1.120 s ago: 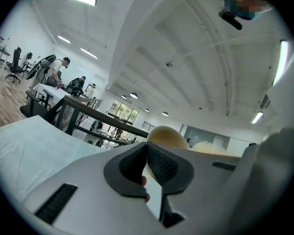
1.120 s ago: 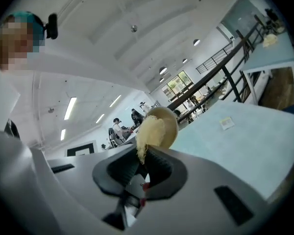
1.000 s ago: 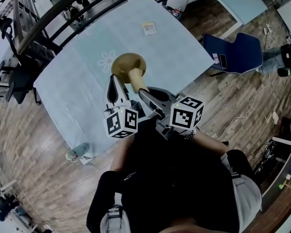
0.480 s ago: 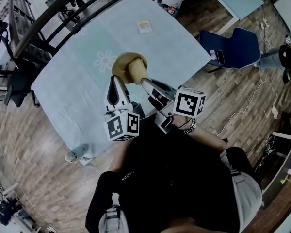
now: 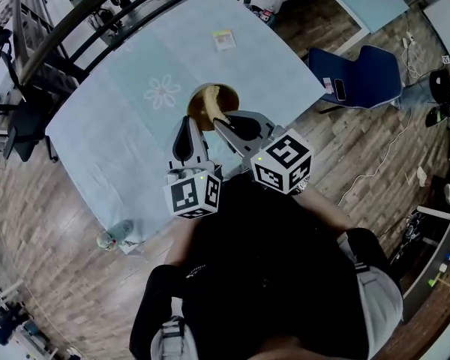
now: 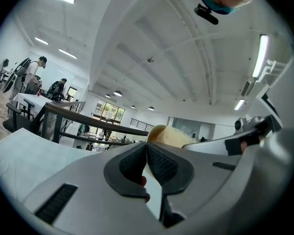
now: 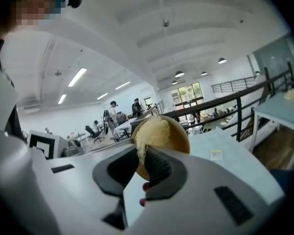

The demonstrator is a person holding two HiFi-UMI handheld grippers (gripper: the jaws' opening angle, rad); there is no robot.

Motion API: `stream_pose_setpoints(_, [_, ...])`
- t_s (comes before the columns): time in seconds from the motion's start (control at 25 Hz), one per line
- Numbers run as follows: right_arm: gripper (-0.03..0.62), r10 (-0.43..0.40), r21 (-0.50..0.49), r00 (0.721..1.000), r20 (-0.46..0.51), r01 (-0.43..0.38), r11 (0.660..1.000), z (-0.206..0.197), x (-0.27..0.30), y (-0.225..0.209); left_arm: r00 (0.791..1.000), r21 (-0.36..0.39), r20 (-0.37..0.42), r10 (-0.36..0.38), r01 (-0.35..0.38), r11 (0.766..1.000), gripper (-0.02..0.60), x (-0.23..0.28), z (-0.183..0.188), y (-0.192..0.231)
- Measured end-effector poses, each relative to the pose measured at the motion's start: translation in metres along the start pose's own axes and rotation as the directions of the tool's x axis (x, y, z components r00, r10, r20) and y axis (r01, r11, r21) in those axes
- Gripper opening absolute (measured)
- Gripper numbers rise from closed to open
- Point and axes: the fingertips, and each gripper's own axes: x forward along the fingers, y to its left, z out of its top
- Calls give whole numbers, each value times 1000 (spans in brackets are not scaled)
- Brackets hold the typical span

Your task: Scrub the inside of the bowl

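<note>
The right tool (image 7: 139,163) is clamped on a pale yellow, fibrous scrubber (image 7: 153,131), its dark ribbed pads squeezing the lower end while the rest stands up beyond the tips. Just ahead of those tips, the scrubber presses against the inside of a tan bowl (image 7: 180,142), which is tipped so that its hollow faces back toward the tool. The left tool (image 6: 147,153) sits close beside the right one, on its left; its pads are drawn together with only a thin slit between them, and the bowl's rim lies right at their tips, so it appears to pinch that rim. From the head view, both tools reach forward and away from the person's body, almost side by side, angled slightly toward each other so they meet at the bowl. The square-marked cubes are nearest the person, with both forearms tucked in close below them. Beneath and beyond the tools lies a light blue worktop (image 5: 120,137) with a white flower print (image 5: 163,92) to the left of the bowl, and a small card (image 5: 223,40) lies farther out.
</note>
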Motion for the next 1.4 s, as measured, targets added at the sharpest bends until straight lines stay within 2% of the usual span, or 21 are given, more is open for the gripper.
stream_pose_setpoints(0.08, [41,32,-113,997,-74,-41,993,-7,3,7,1000,1,-16,1,-1,1000,17,0,-3,1])
stream_pose_setpoints(0.2, [41,74,-245,977,-199,-123,962,-25,8,16,999,-2,-33,6,-6,1000,17,-1,-7,5])
stream_pose_setpoints(0.32, [41,91,-319,955,-283,-183,930,-38,11,27,999,-4,-41,10,-10,1000,17,-1,-7,9])
stream_pose_setpoints(0.44, [41,78,-355,951,-300,-187,916,-39,12,30,999,-17,-46,23,-23,1000,17,-1,-8,15])
stream_pose_setpoints(0.52, [41,53,-360,959,-279,-156,920,-34,11,28,998,-29,-46,39,-41,999,17,0,-8,21])
stream_pose_setpoints(0.64, [41,-54,-346,975,-217,-25,938,-22,7,13,996,-46,-47,71,-73,996,17,0,-7,30])
stream_pose_setpoints(0.76, [41,-188,-324,964,-190,120,939,-17,4,-6,995,-48,-45,83,-85,995,17,-3,-5,31])
stream_pose_setpoints(0.88, [41,-232,-337,950,-209,153,929,-24,10,-8,997,-39,-47,59,-61,997,17,-4,-7,24])
stream_pose_setpoints(1.0, [41,-190,-337,951,-244,101,936,-34,17,1,998,-25,-48,40,-41,999,17,-6,-10,15])
stream_pose_setpoints(1.28, [41,17,-254,949,-315,-102,962,-44,20,33,998,-27,-50,50,-51,998,17,-6,-10,19])
stream_pose_setpoints(1.4, [41,80,-208,944,-319,-153,966,-44,16,39,997,-26,-47,61,-62,998,17,-7,-10,23])
